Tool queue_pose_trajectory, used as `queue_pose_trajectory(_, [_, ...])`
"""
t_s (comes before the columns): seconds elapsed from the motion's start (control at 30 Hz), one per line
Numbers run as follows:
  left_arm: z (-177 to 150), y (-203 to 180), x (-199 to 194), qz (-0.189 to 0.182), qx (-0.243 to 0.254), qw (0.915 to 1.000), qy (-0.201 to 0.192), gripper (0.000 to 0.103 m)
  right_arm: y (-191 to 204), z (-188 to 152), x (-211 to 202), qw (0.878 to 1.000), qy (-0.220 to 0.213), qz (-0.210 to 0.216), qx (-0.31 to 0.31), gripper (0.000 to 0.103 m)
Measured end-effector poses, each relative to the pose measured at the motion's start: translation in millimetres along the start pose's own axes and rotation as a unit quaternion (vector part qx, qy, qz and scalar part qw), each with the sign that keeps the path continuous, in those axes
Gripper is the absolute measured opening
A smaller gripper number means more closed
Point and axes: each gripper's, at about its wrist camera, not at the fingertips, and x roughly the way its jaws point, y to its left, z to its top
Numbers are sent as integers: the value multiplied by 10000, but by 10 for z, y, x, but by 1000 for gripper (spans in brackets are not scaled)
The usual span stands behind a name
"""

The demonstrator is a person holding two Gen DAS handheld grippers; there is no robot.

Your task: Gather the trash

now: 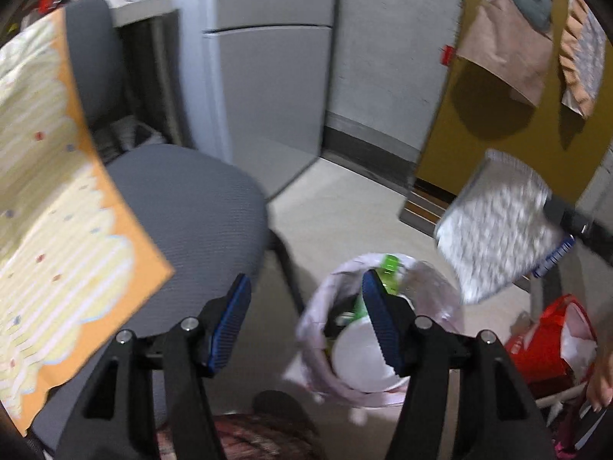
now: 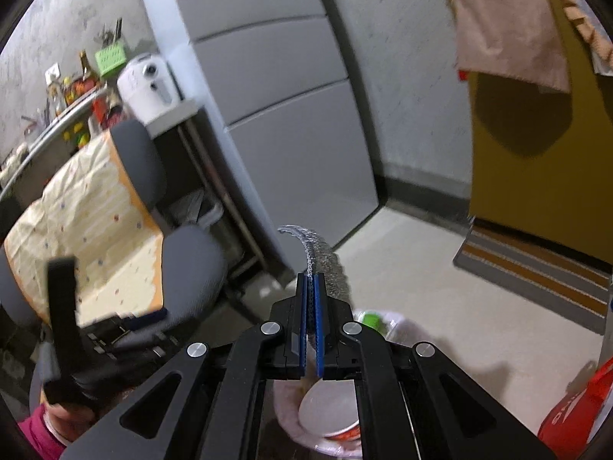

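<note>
Blue ribbed pads of the left claw stand spread and empty, just above the lined trash bin where a white foam bowl and green bottle lie. Beside it, the right claw is pressed together, pinching a crinkly silver foil packet by its edge. That thin, slick foil could slip out and flutter past the rim onto the floor.

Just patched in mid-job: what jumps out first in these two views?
The silver foil bag stands out, pinched in the shut right gripper above the lined bin, which already holds a white bowl and a green bottle. The left gripper is open with nothing in it, beside a grey chair. A red bag sits right of the bin.
</note>
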Motion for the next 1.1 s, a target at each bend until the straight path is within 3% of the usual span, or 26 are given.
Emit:
queue_pose_trajectory(0.13, [-46, 230, -211, 218, -241, 9993, -162, 59, 60, -92, 149, 9992, 359, -156, -39, 9])
queue_pose_trajectory(0.2, [-90, 315, -316, 287, -351, 9987, -252, 60, 71, -150, 224, 9984, 526, -226, -9, 27])
queue_pose_trajectory(0.27, [-129, 386, -412, 345, -446, 9979, -313, 61, 92, -178, 258, 9978, 589, -313, -7, 34])
queue_pose_trajectory(0.43, [-215, 486, -568, 484, -555, 9966, -357, 62, 252, -122, 166, 9983, 463, -283, -196, 34])
queue_pose_trajectory(0.57, [-271, 526, -705, 622, -663, 9952, -352, 62, 472, -72, 88, 9980, 457, 32, -436, 36])
queue_pose_trajectory(0.73, [-370, 627, -981, 975, -820, 9912, -356, 76, 838, -90, -58, 9933, 565, 486, -882, 49])
queue_pose_trajectory(0.9, [-507, 808, -1331, 1412, -1060, 9834, -408, 94, 1168, -94, -190, 9864, 625, 738, -1328, 78])
queue_pose_trajectory(0.97, [-565, 877, -1452, 1506, -1183, 9807, -400, 96, 1277, -107, -238, 9837, 618, 810, -1482, 89])
queue_pose_trajectory(1.1, [-673, 936, -1610, 1643, -1284, 9775, -308, 96, 1449, -120, -296, 9794, 658, 911, -1680, 90])
